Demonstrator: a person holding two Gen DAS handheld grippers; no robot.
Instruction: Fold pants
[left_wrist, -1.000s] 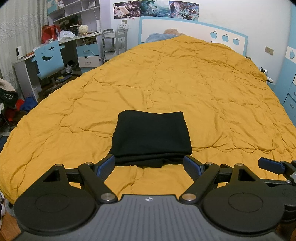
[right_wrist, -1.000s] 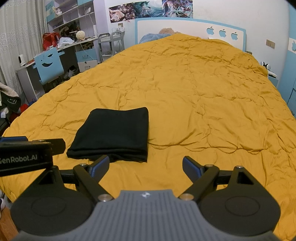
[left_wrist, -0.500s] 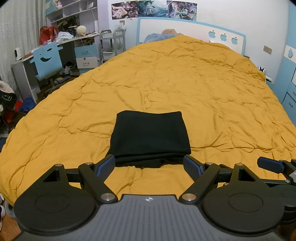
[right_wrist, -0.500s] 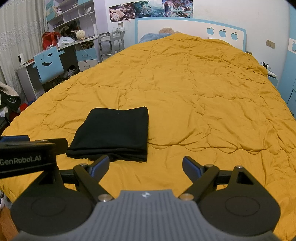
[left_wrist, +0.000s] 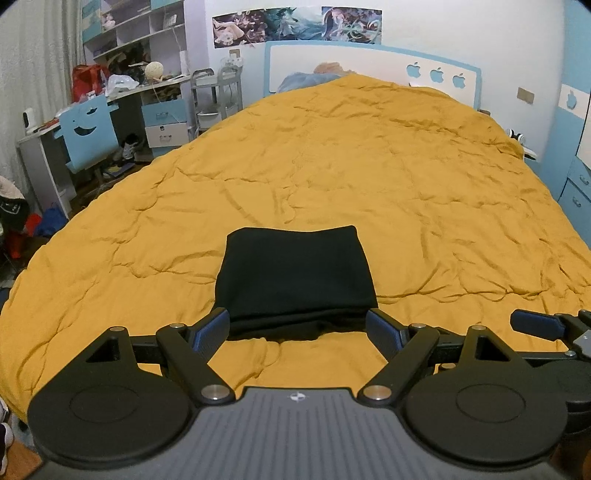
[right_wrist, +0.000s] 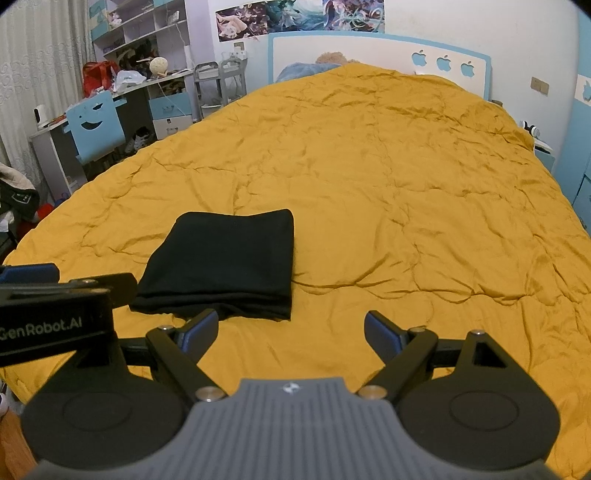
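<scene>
The black pants (left_wrist: 295, 275) lie folded into a compact rectangle on the yellow quilt (left_wrist: 369, 177), near the bed's front edge. They also show in the right wrist view (right_wrist: 225, 262), left of centre. My left gripper (left_wrist: 298, 326) is open and empty, its fingers just short of the bundle's near edge, one at each corner. My right gripper (right_wrist: 291, 326) is open and empty, to the right of the bundle and just short of it. The right gripper's finger shows at the left view's right edge (left_wrist: 535, 325). The left gripper's body shows at the right view's left edge (right_wrist: 55, 314).
The quilt (right_wrist: 406, 184) covers the whole bed up to a white and blue headboard (left_wrist: 369, 66). A cluttered desk with a blue chair (left_wrist: 88, 136) and shelves stands to the left. Blue drawers (left_wrist: 576, 192) stand at the right.
Both grippers have drifted back slightly and stay open. The pants have not moved.
</scene>
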